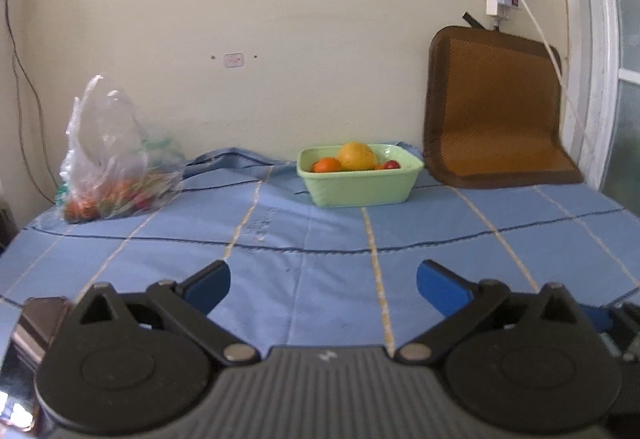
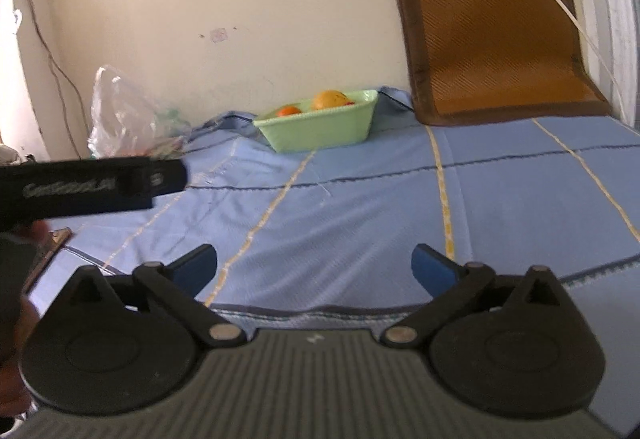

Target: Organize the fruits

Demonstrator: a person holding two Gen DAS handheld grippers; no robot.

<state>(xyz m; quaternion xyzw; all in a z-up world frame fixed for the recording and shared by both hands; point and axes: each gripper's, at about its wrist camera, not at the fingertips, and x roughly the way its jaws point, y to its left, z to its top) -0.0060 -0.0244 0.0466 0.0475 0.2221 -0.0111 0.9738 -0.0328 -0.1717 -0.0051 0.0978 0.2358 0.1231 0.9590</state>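
Two containers on blue cloth (image 1: 320, 247): green tub (image 1: 360, 181) by wall holding yellow fruit (image 1: 357, 156), orange (image 1: 327, 165), red fruit (image 1: 392, 164); clear bag (image 1: 108, 159) of fruit left; left gripper (image 1: 323, 289), right gripper (image 2: 314, 269) jaws released, empty.

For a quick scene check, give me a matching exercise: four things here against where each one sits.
Things:
1. plastic bag
2. green tub
3. brown mat
4. big yellow fruit

Places:
A. inside the tub
B. propped against the wall, right
C. far left of the blue cloth
D. middle, near the wall

Pairs: 1-C, 2-D, 3-B, 4-A
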